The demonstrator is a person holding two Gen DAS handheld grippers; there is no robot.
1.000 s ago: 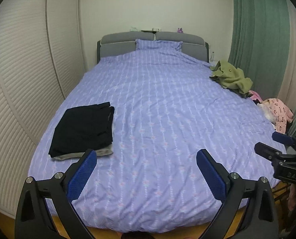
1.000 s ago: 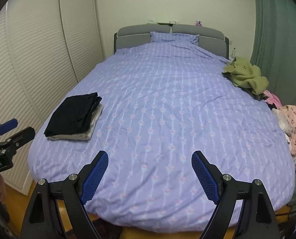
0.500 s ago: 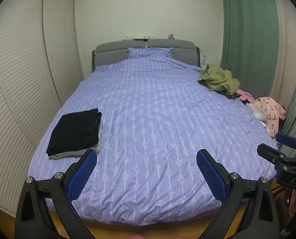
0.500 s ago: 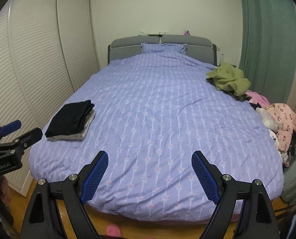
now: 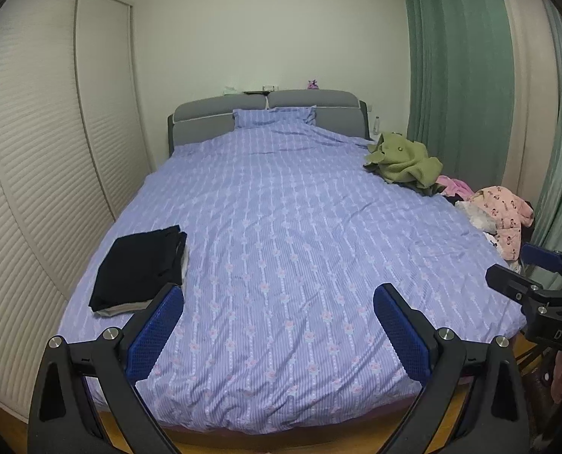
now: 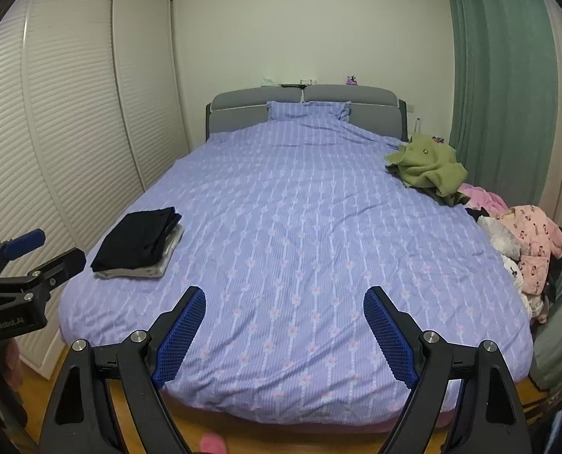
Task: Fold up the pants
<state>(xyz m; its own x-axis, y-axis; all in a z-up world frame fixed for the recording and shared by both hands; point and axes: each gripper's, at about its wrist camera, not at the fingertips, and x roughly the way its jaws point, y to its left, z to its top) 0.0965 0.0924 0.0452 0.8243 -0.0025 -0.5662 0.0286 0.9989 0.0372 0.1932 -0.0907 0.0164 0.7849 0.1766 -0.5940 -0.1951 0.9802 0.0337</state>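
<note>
Since both grippers have backed away from the bed (image 5: pixel 281 249), left gripper (image 5: pixel 279 325) and right gripper (image 6: pixel 284 327) spread and empty, the folded black pants (image 5: pixel 139 266) rest on the bed's left side; this fold appears finished.

Green curtain (image 5: pixel 458 75) beside bed (image 5: pixel 281 227)

both wrist cams, bed (image 5: pixel 281 249) foot, facing headboard (image 6: pixel 307 108)

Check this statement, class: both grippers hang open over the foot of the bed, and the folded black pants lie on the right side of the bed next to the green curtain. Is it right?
Not quite. The folded black pants lie on the left side of the bed, by the slatted wardrobe doors, as the right wrist view shows. The left gripper and right gripper are indeed open.
</note>
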